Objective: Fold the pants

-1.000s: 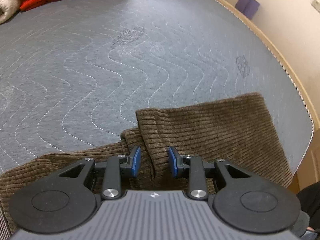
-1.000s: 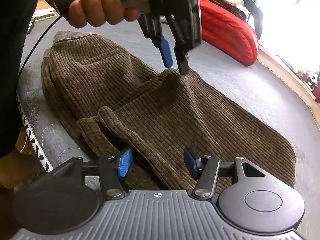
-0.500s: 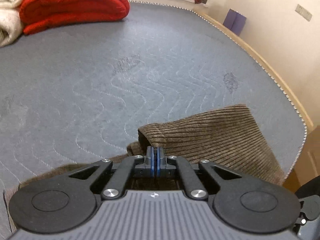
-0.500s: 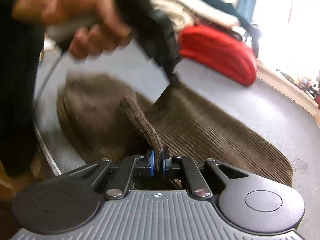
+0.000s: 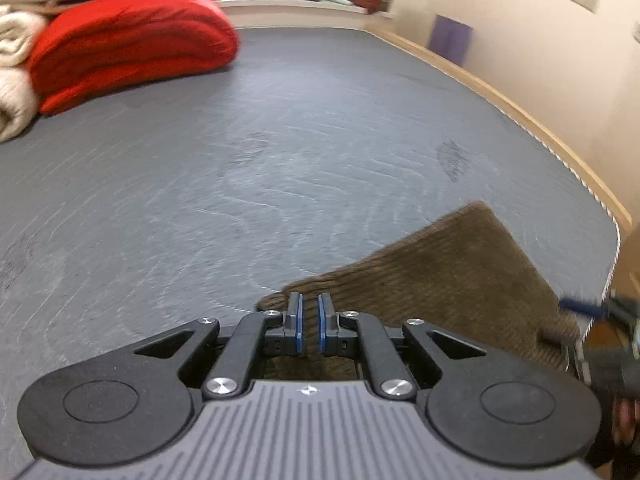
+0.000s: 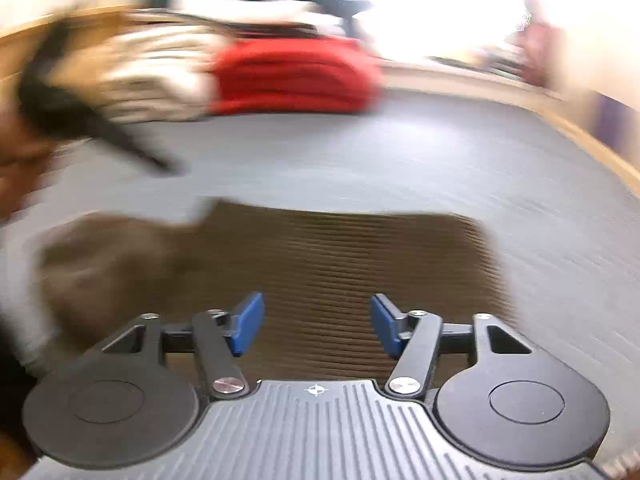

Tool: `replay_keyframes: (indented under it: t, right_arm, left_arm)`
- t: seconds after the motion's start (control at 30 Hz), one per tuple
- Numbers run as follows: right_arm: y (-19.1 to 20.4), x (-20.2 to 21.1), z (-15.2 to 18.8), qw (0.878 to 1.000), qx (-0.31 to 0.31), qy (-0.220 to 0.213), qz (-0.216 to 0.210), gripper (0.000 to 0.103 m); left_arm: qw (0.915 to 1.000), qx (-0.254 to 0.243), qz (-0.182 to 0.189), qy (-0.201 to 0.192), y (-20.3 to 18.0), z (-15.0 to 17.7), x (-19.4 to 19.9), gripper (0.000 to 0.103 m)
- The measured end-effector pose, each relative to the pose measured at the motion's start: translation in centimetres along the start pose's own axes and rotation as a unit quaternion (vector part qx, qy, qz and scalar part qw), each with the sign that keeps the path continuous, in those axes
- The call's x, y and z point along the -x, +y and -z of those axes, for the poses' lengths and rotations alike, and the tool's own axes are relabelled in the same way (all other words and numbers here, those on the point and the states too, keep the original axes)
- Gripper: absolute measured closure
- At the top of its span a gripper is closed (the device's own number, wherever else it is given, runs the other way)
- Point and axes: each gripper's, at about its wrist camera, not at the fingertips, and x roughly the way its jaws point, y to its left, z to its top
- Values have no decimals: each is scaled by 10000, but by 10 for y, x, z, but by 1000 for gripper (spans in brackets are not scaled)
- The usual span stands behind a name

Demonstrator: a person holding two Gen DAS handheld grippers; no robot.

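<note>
Brown corduroy pants (image 6: pixel 340 264) are lying folded on the grey quilted mattress (image 5: pixel 280 152), near its front corner on the wall side. I'm holding the left gripper (image 5: pixel 310 326) low over the near edge of the fabric; its jaws are nearly together with a thin gap, and a bit of brown cloth is showing in and under that gap, so I'm reading it as pinching the pants' edge. In the left wrist view the pants are stretching from the jaws toward the right, where a blurred blue-tipped tool is sitting at the cloth's far corner.

I'm keeping the right gripper (image 6: pixel 316 322) above the pants; its jaws have just been opening and are standing wide, with nothing pinched between the blue pads (image 6: pixel 248 322), only cloth lying below them. That view is smeared with motion. A red folded blanket (image 5: pixel 132 40) and cream bedding (image 5: pixel 16 60) are sitting at the far end of the mattress, well apart from the pants.
</note>
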Motion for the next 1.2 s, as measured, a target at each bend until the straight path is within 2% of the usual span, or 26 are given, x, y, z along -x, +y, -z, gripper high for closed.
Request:
replay_keyframes:
  t: [0.03,0.1,0.13,0.2,0.33,0.4,0.47,0.5,0.53,0.57,0.6,0.73,0.83,1.0,1.1,1.2]
  right_arm:
    - [-15,-8,1,9986,-265,229,394,39]
    - [-44,-22,8,9905,-956,669,730,39]
    - [-59,-28,13,9845,-1332,837,781,39]
    - [-74,-33,16,9787,-1639,923,824,38]
    - [-79,-37,20,9761,-1732,962,891,33]
    - [-82,-37,24,9734,-1883,992,843,33]
    - [-88,-40,25,9703,-2055,1042,738,31]
    - [-91,-40,27,9686,-2142,1071,667,29]
    - [-94,-41,27,9673,-2209,1083,621,29]
    - [-92,-40,27,9668,-2239,1081,592,28]
    - [-92,-38,25,9666,-2253,1081,562,27]
    - [-99,-45,27,9622,-2406,1131,591,28]
    - [-109,-43,29,9536,-2701,1151,668,27]
    - [-113,-50,31,9464,-2905,1220,707,22]
    - [-111,-56,31,9458,-2954,1295,383,20]
    - [-103,-61,26,9520,-2717,1391,206,18]
  left_arm:
    - [9999,-120,23,31,-5,1,-3,95]
    - [9992,-383,71,125,-14,4,-11,95]
    - [9985,-504,82,178,-19,5,-15,95]
    - [9967,-734,128,316,-27,10,-25,95]
    - [9930,-1005,161,591,-42,25,-43,95]
    - [9907,-1144,48,734,-47,29,-52,95]
    - [9861,-1254,-270,1053,-48,34,-67,95]
    - [9822,-1289,-482,1276,-47,38,-76,91]
    - [9785,-1297,-648,1467,-45,41,-83,73]
    - [9766,-1283,-807,1529,-43,42,-86,64]
    - [9765,-1255,-886,1512,-42,40,-85,56]
    - [9841,-880,-760,1340,-34,29,-77,56]
    - [9855,-879,-746,1248,-31,24,-74,55]
    - [9863,-968,-667,1161,-33,22,-69,54]
    - [9876,-946,-596,1105,-32,21,-62,49]
    - [9890,-916,-537,1030,-33,20,-51,49]
